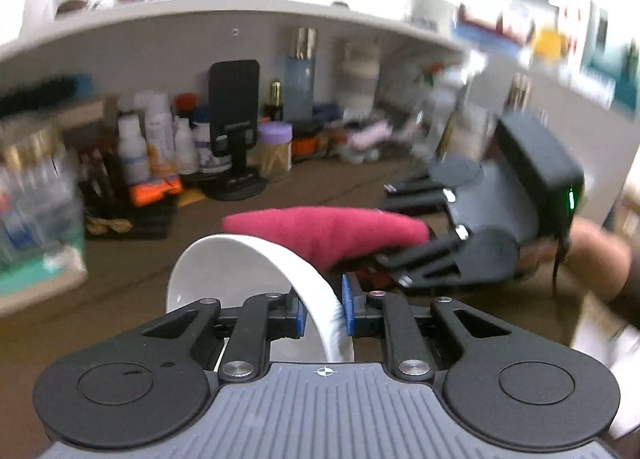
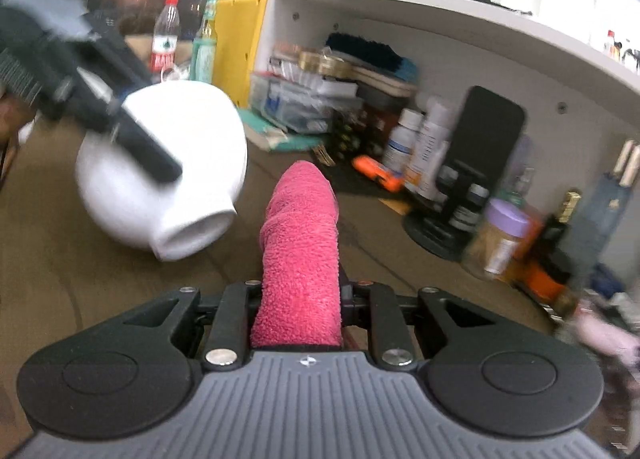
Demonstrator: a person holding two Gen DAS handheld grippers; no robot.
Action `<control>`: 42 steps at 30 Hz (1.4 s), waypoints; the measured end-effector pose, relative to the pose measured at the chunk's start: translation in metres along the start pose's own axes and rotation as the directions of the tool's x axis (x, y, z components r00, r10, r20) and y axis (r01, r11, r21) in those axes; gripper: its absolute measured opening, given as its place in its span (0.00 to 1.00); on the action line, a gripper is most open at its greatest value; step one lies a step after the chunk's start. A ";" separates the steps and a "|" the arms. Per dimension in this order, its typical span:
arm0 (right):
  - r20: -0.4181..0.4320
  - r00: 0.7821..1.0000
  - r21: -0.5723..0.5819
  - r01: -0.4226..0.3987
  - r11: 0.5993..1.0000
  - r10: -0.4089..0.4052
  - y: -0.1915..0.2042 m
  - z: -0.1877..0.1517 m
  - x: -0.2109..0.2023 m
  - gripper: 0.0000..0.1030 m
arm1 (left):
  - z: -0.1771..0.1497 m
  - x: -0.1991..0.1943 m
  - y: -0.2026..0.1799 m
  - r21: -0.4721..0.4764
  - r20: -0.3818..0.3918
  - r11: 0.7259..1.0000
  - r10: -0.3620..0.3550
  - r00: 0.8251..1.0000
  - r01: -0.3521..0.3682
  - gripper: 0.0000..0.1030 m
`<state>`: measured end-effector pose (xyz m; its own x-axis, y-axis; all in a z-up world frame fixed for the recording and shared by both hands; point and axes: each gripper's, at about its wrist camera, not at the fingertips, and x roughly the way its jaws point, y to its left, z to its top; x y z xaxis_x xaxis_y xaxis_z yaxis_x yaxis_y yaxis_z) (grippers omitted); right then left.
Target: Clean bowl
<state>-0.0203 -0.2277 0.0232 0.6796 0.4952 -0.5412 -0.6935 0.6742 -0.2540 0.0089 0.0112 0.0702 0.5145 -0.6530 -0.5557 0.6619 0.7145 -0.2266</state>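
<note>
Holding the white bowl [image 1: 256, 259] by its rim, my left gripper [image 1: 325, 313] is clenched on the glazed wall, lifting it tilted above the brown table [image 2: 60, 259]. My right gripper [image 2: 298, 307] grasps a rolled pink terry cloth [image 2: 300, 243], fuzzy and blunt-ended, just beside the bowl and apart from it. I judge wiping hasn't begun; the smooth, round, footed bowl looks unmarked outside.
</note>
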 end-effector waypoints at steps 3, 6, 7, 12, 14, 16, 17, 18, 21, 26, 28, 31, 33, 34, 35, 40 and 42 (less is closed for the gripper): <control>-0.033 0.999 -0.159 0.026 0.987 -0.032 0.018 -0.002 -0.008 0.21 | -0.013 -0.014 0.032 -0.175 0.094 0.983 -0.046 0.995 0.062 0.15; -0.047 0.997 -0.349 0.034 0.936 -0.054 0.051 0.001 -0.008 0.21 | -0.026 -0.024 0.050 -0.275 0.157 0.956 -0.062 0.986 0.104 0.12; -0.047 0.997 -0.436 0.031 0.899 -0.057 0.071 0.003 -0.005 0.21 | -0.029 -0.026 0.055 -0.296 0.171 0.948 -0.066 0.983 0.115 0.12; 0.068 0.997 -0.661 0.019 0.750 0.034 0.141 0.016 -0.011 0.21 | -0.041 -0.030 0.073 -0.369 0.207 0.917 -0.079 0.975 0.153 0.13; 0.099 0.991 -0.677 0.001 0.736 0.089 0.148 0.019 -0.020 0.21 | -0.043 -0.030 0.077 -0.385 0.216 0.909 -0.078 0.973 0.158 0.13; 0.121 0.983 -0.669 -0.025 0.743 0.142 0.149 0.022 -0.031 0.21 | -0.040 -0.030 0.075 -0.357 0.200 0.925 -0.063 0.978 0.132 0.13; 0.123 0.982 -0.638 -0.030 0.769 0.140 0.145 0.024 -0.034 0.21 | -0.039 -0.031 0.072 -0.336 0.188 0.935 -0.050 0.981 0.112 0.15; 0.123 0.983 -0.605 -0.034 0.796 0.135 0.139 0.027 -0.036 0.21 | -0.037 -0.031 0.069 -0.313 0.177 0.945 -0.036 0.983 0.091 0.18; 0.126 0.989 -0.467 -0.013 0.884 0.081 0.112 0.024 -0.036 0.21 | -0.032 -0.035 0.052 -0.194 0.132 0.980 0.064 0.989 -0.037 0.32; 0.080 0.994 -0.187 0.082 0.979 -0.068 0.058 0.000 -0.022 0.21 | -0.025 -0.015 -0.008 0.153 0.008 0.915 0.376 0.927 -0.373 0.63; 0.062 0.994 -0.059 0.091 0.994 -0.087 0.040 -0.002 -0.014 0.21 | -0.031 0.005 -0.020 0.242 -0.054 0.871 0.452 0.890 -0.428 0.66; 0.001 0.991 -0.069 0.131 0.989 -0.131 0.040 -0.002 0.004 0.24 | -0.039 0.026 -0.026 0.288 -0.106 0.841 0.504 0.857 -0.459 0.68; -0.048 0.984 -0.148 0.164 0.975 -0.173 0.050 0.001 0.015 0.36 | -0.044 0.032 -0.025 0.290 -0.140 0.845 0.503 0.853 -0.450 0.68; -0.056 0.979 -0.180 0.183 0.967 -0.196 0.056 0.005 0.020 0.42 | -0.046 0.034 -0.025 0.293 -0.148 0.844 0.504 0.851 -0.448 0.68; -0.057 0.975 -0.204 0.200 0.958 -0.216 0.061 0.008 0.024 0.56 | -0.048 0.035 -0.025 0.295 -0.155 0.845 0.504 0.850 -0.447 0.67; -0.044 0.956 -0.288 0.266 0.920 -0.290 0.072 0.021 0.039 0.84 | -0.048 0.034 -0.028 0.306 -0.163 0.848 0.495 0.854 -0.433 0.68; -0.051 0.969 -0.231 0.223 0.947 -0.240 0.062 0.024 0.042 0.74 | -0.048 0.034 -0.031 0.317 -0.157 0.845 0.495 0.855 -0.431 0.73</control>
<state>-0.0293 -0.1517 0.0042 0.8133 0.2898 -0.5046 -0.5607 0.6222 -0.5464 -0.0204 -0.0211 0.0196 0.6819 -0.1653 -0.7125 0.5102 0.8055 0.3014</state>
